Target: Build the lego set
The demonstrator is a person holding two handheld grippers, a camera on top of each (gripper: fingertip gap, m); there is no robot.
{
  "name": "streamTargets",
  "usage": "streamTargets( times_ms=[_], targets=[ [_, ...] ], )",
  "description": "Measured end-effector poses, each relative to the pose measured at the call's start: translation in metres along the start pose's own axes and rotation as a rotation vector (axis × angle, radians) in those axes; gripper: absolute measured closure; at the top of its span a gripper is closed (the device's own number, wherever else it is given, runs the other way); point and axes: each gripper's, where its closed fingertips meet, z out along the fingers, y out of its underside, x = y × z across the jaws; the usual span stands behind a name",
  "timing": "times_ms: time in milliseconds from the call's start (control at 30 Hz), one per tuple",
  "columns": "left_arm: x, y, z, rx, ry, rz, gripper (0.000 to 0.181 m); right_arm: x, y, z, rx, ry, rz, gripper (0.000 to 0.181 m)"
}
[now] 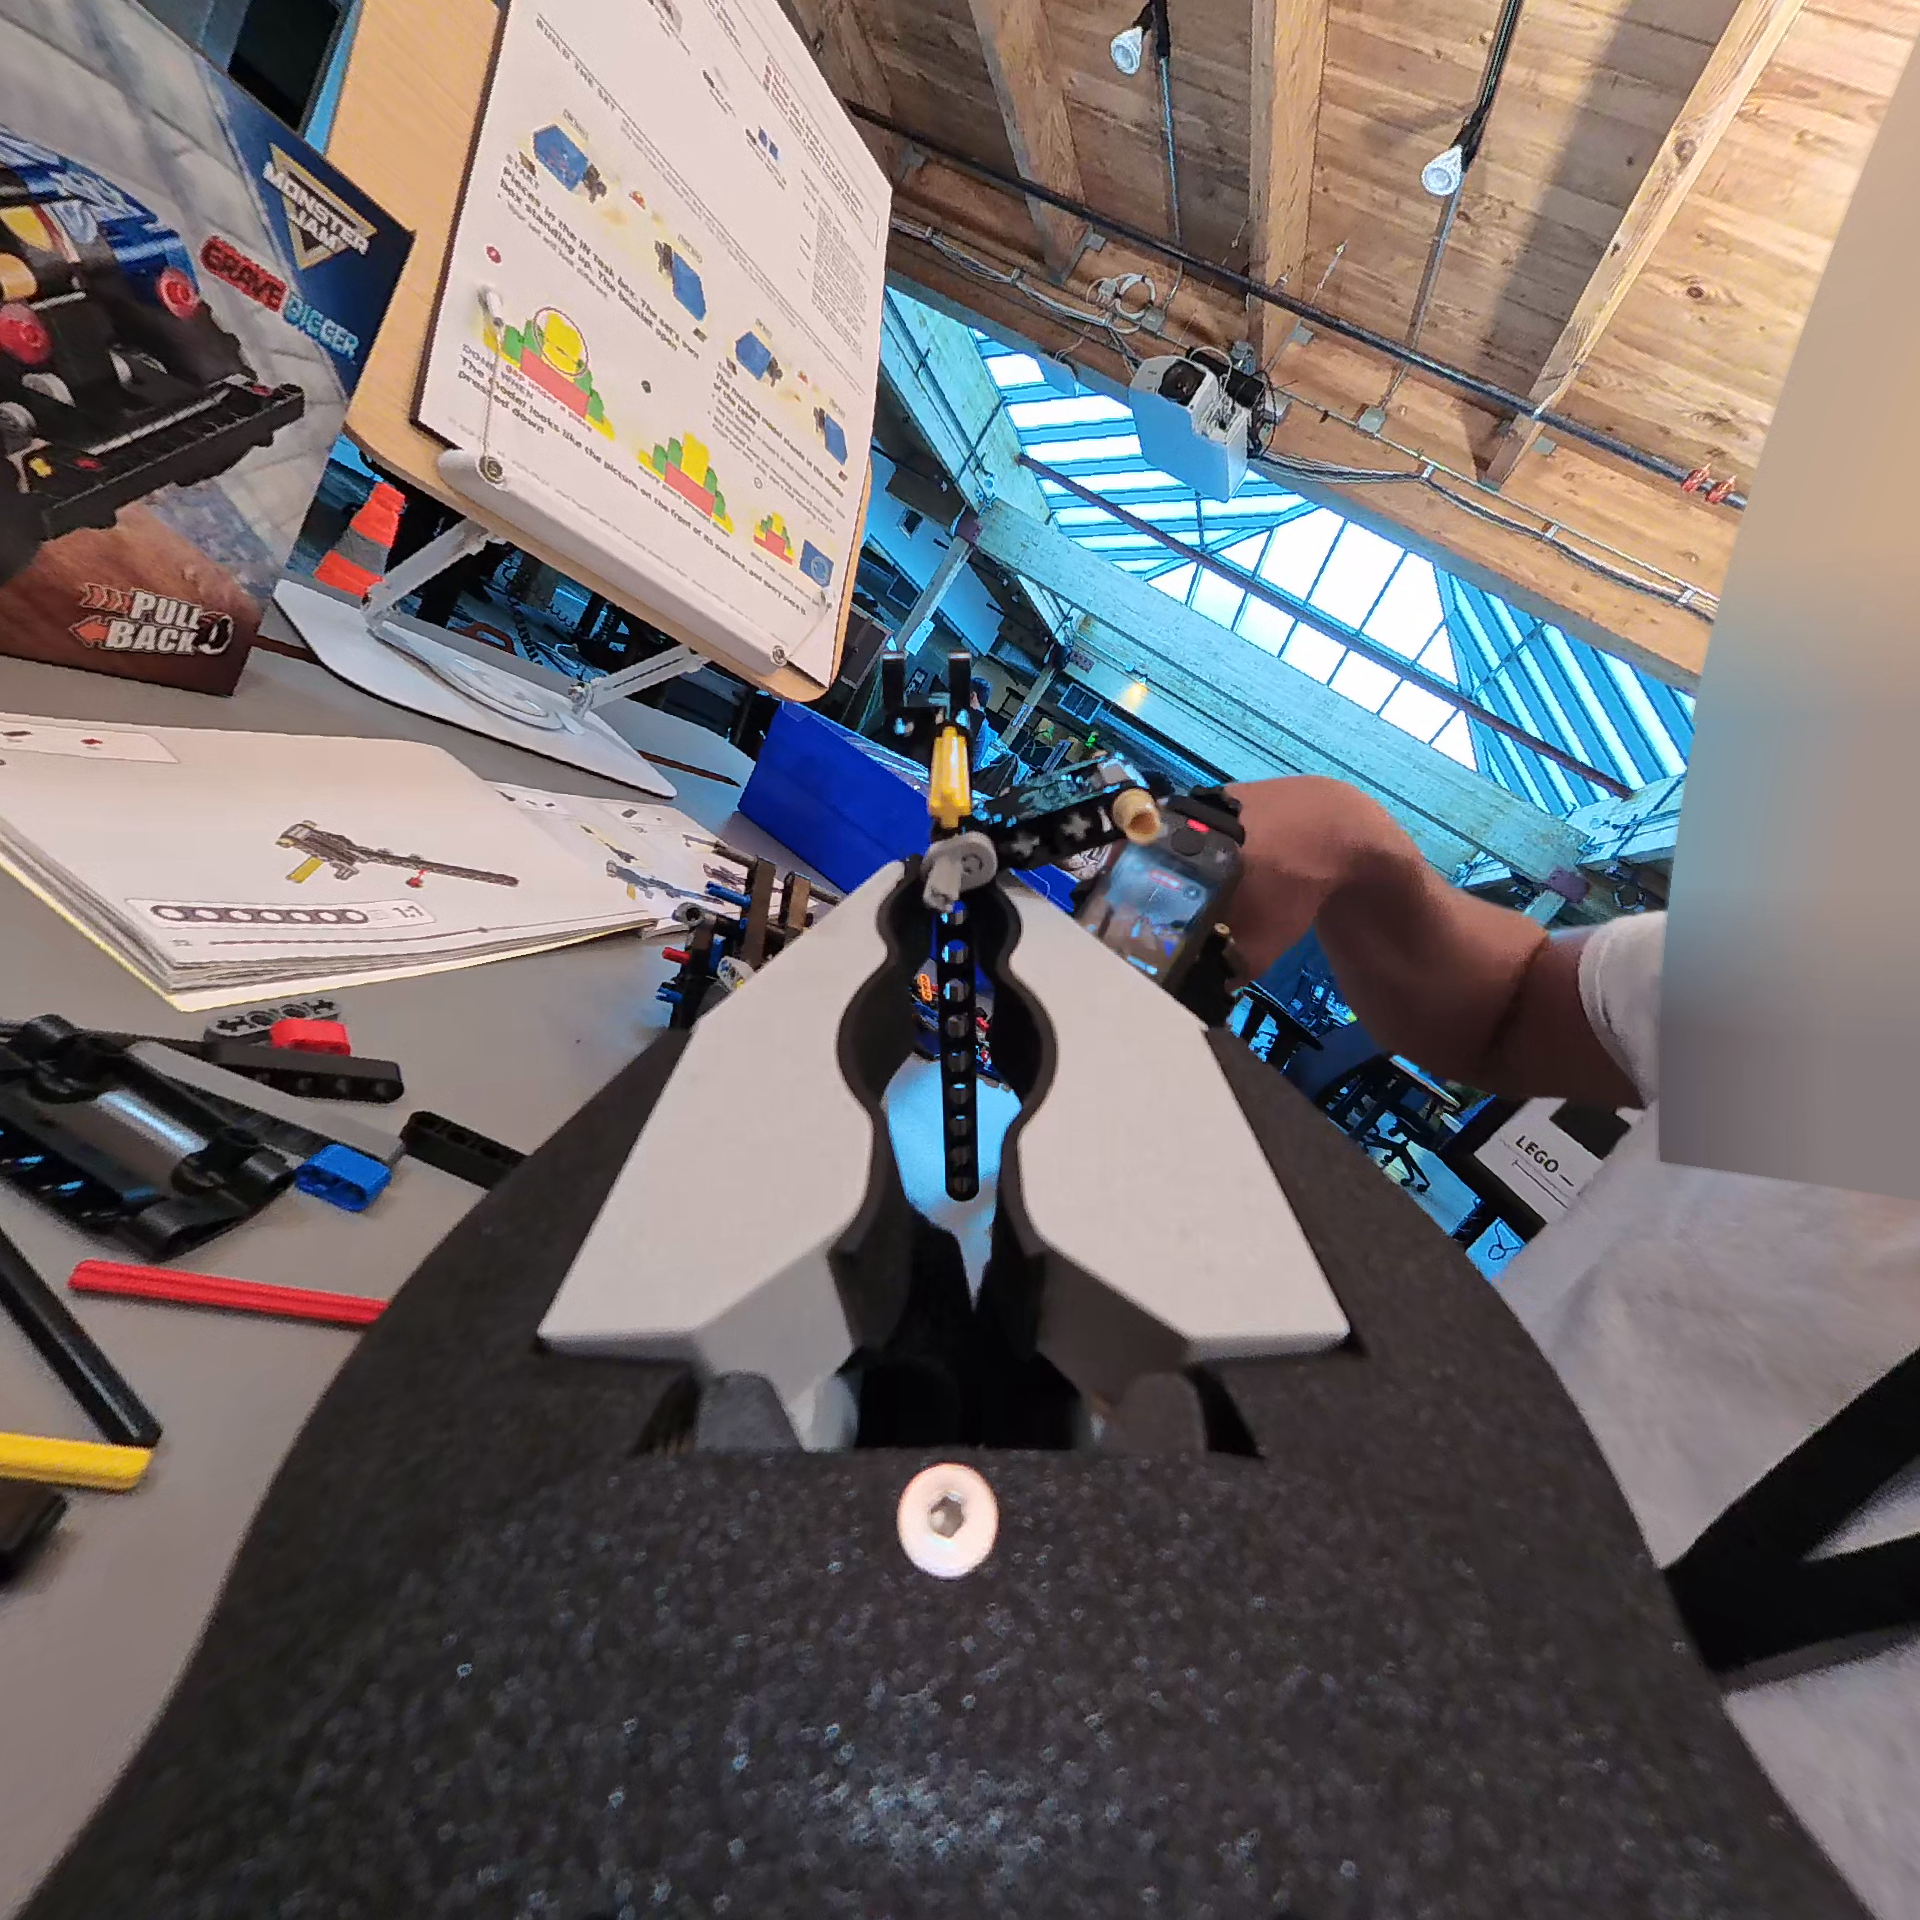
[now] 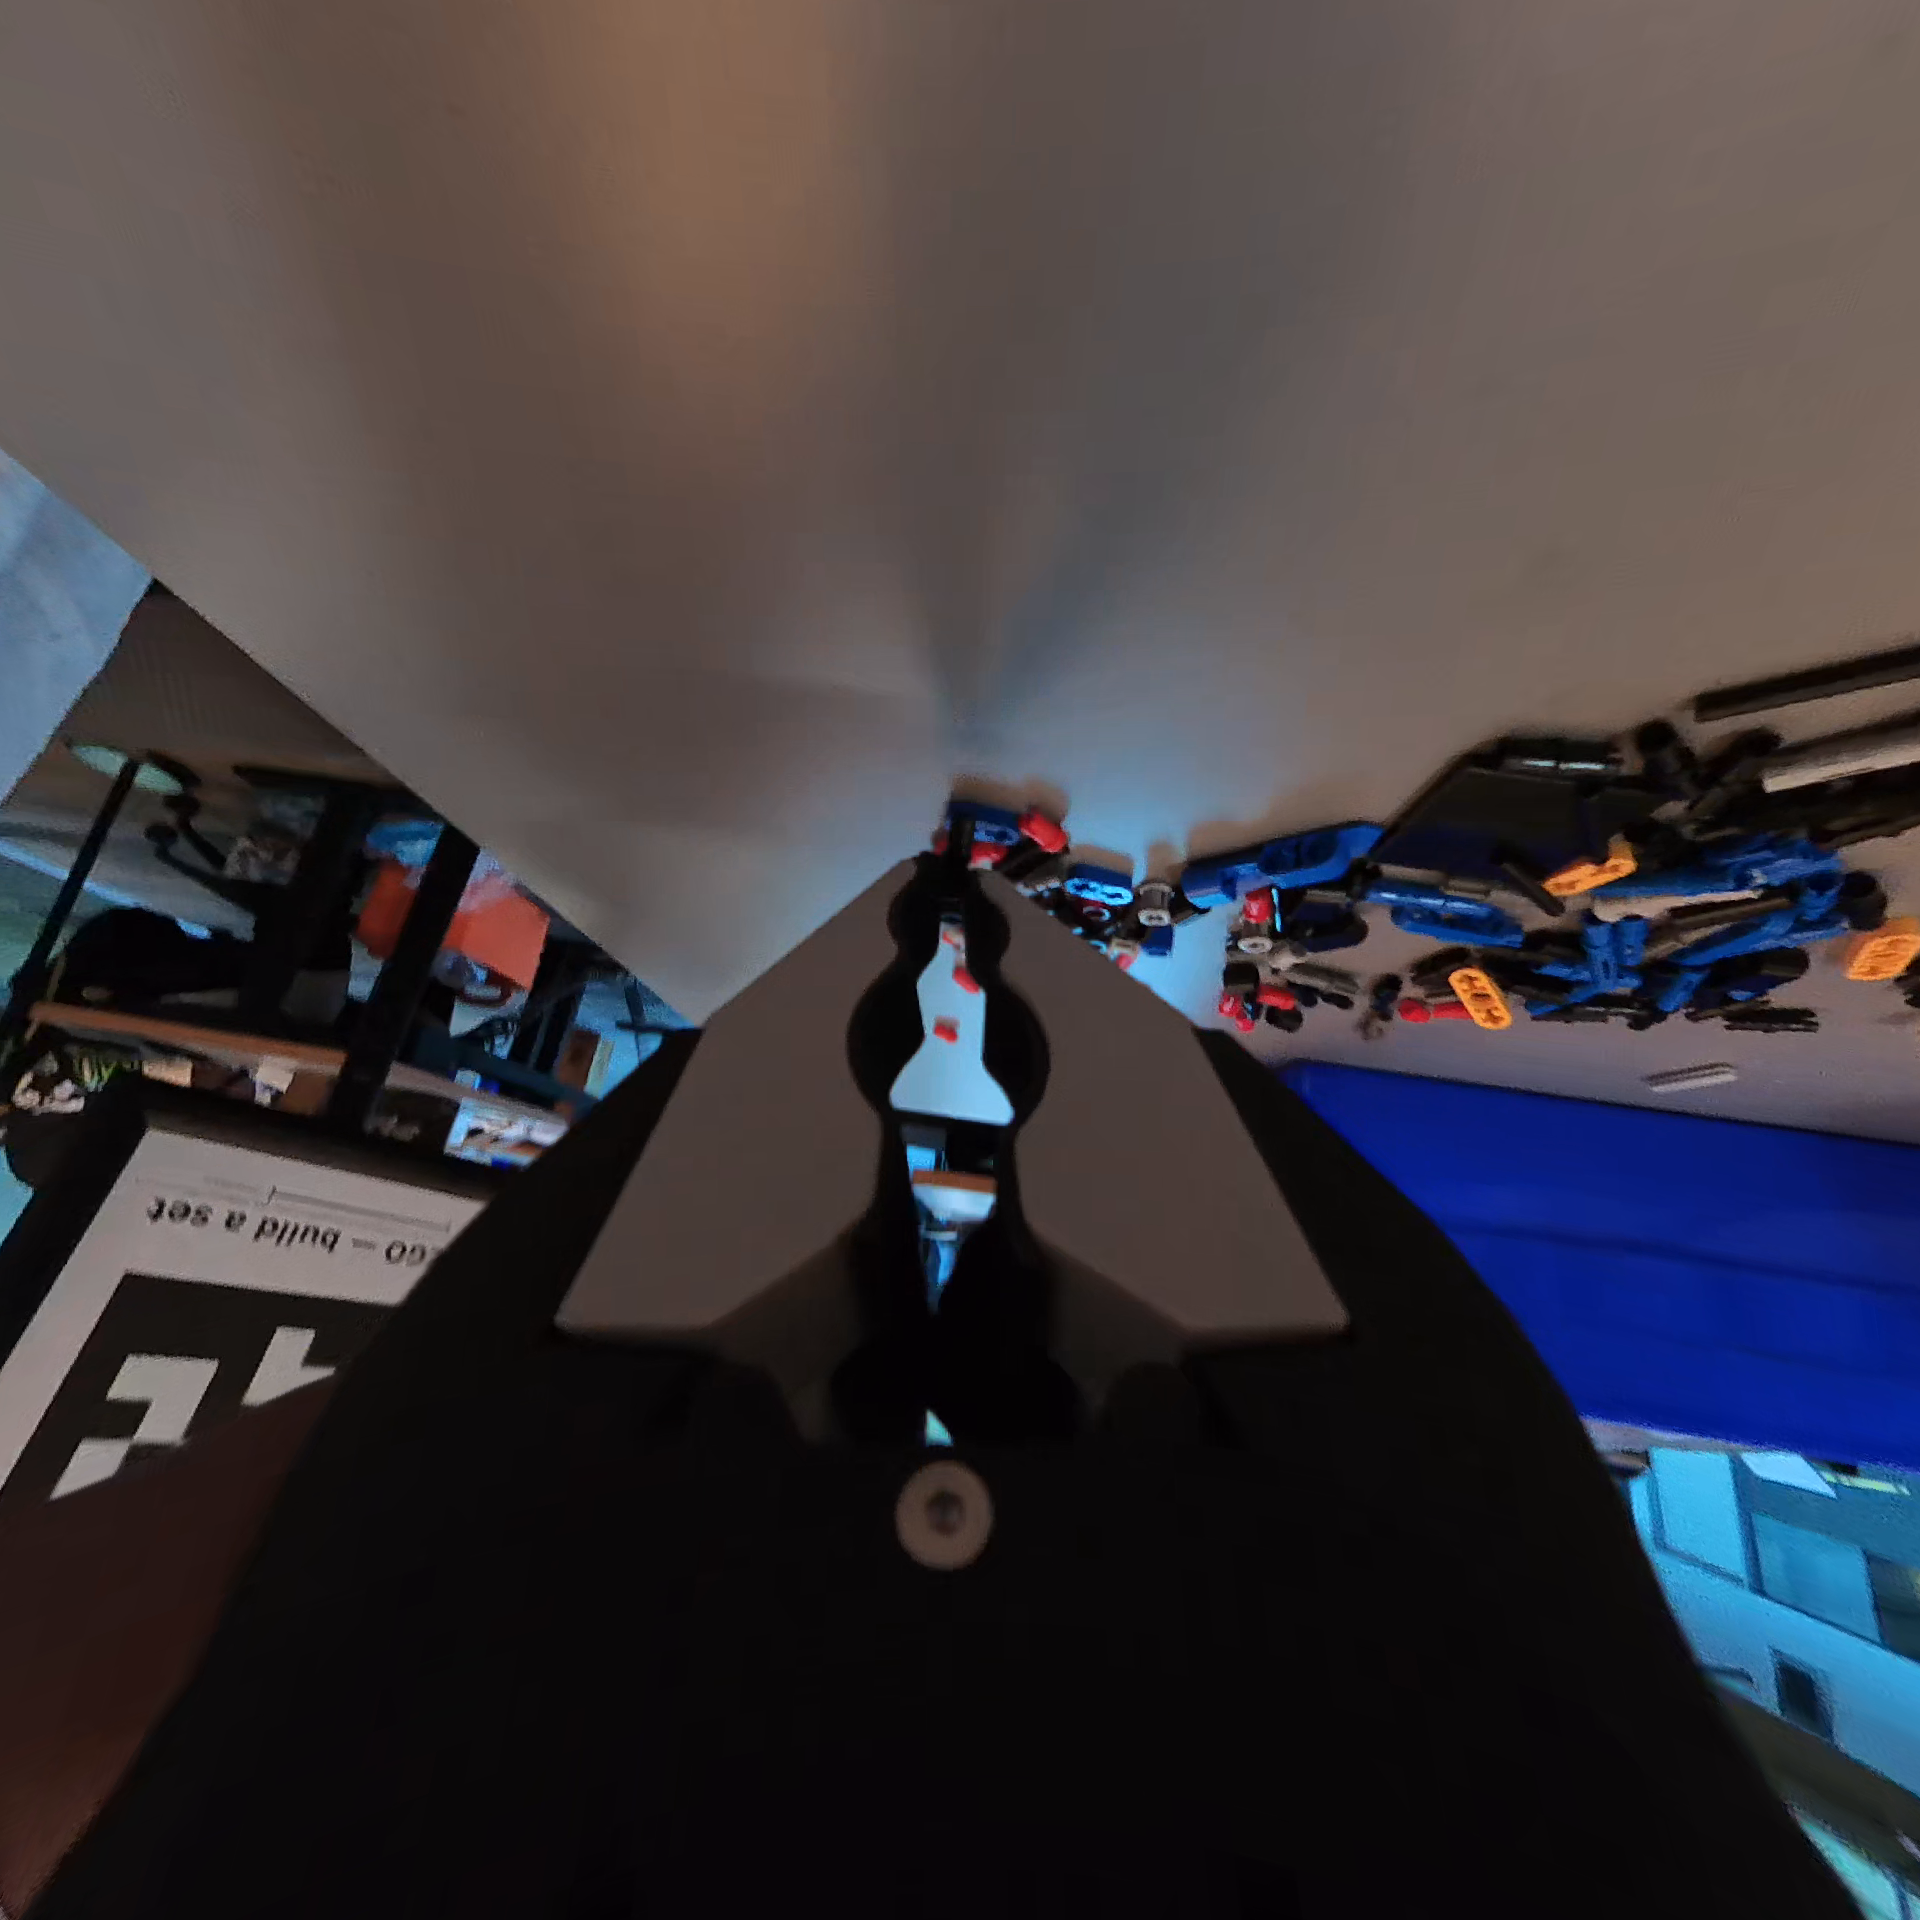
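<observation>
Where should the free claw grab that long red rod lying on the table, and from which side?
Probably at the middle of the red rod, coming straight down from above. It lies flat on the grey table with bare surface along both long sides, so fingers can straddle its thin width. Its right end runs behind the left claw, which is shut on the black beam.

Our left gripper has two pale grey wedge-shaped fingers with wavy black inner edges, set in a speckled black body with one silver hex screw at its centre. Our right gripper is built the same, its fingers darker grey in shadow, its black body carrying a matching round screw. We wear a white short sleeve and a white shirt.
</observation>
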Motion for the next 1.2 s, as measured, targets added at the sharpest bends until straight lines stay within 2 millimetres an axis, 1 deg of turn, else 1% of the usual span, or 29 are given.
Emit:
streamTargets(
  times_ms=[67, 100, 133, 200, 233, 300, 367, 400, 467, 500, 567, 600, 667, 767, 833, 900, 1000, 1133, 1200],
  targets=[
    [0.000, 0.000, 0.000, 0.001, -0.002, 0.002, 0.176, 0.009, 0.002, -0.001, -0.048, 0.038, -0.020, 0.178],
    [0.000, 0.000, -0.001, 0.001, -0.002, 0.003, 0.176, 0.012, 0.000, -0.002, -0.052, 0.047, -0.033, 0.178],
    [0.001, 0.000, -0.001, 0.001, -0.001, 0.003, 0.176, 0.014, -0.005, -0.004, -0.024, 0.048, -0.055, 0.178],
    [0.001, 0.000, -0.001, 0.003, -0.001, 0.002, 0.176, 0.012, -0.021, -0.014, 0.132, 0.011, -0.082, 0.178],
    [0.001, 0.000, -0.001, 0.004, 0.000, 0.000, 0.176, 0.012, -0.033, -0.023, 0.260, -0.007, -0.099, 0.178],
    [0.001, 0.000, -0.001, 0.003, 0.001, 0.000, 0.176, 0.012, -0.061, -0.050, 0.601, -0.049, -0.107, 0.179],
    [0.001, 0.002, 0.000, -0.009, -0.003, 0.008, 0.176, 0.012, -0.078, -0.086, 0.951, -0.133, -0.047, 0.179],
    [0.002, 0.004, 0.001, -0.020, -0.006, 0.016, 0.176, 0.010, -0.083, -0.108, 1.143, -0.192, -0.024, 0.179],
    [0.003, 0.009, 0.004, -0.049, -0.022, 0.054, 0.176, 0.010, -0.081, -0.156, 1.532, -0.305, 0.052, 0.179],
    [0.004, 0.013, 0.006, -0.071, -0.026, 0.077, 0.176, 0.011, -0.077, -0.174, 1.697, -0.374, 0.091, 0.179],
    [0.010, 0.021, 0.012, -0.104, -0.009, 0.081, 0.176, 0.012, -0.069, -0.200, 1.969, -0.501, 0.157, 0.179],
    [0.013, 0.025, 0.016, -0.106, 0.008, 0.049, 0.176, 0.010, -0.069, -0.207, 2.058, -0.550, 0.179, 0.179],
    [0.021, 0.031, 0.025, -0.101, 0.056, -0.049, 0.176, 0.007, -0.077, -0.213, 2.141, -0.622, 0.218, 0.179],
    [0.034, 0.039, 0.039, -0.101, 0.118, -0.150, 0.176, 0.003, -0.085, -0.226, 2.242, -0.657, 0.249, 0.179],
    [0.039, 0.043, 0.045, -0.101, 0.146, -0.187, 0.176, -0.002, -0.094, -0.227, 2.222, -0.642, 0.246, 0.179],
    [0.039, 0.045, 0.049, -0.105, 0.153, -0.205, 0.176, -0.006, -0.100, -0.224, 2.191, -0.581, 0.244, 0.179],
    [0.044, 0.046, 0.053, -0.112, 0.182, -0.212, 0.176, -0.006, -0.102, -0.219, 2.142, -0.507, 0.255, 0.180],
    [0.048, 0.053, 0.059, -0.142, 0.195, -0.220, 0.176, -0.012, -0.107, -0.215, 2.088, -0.454, 0.236, 0.179],
    [0.048, 0.054, 0.061, -0.139, 0.192, -0.230, 0.176, -0.011, -0.106, -0.214, 2.093, -0.438, 0.243, 0.179]
  ],
)
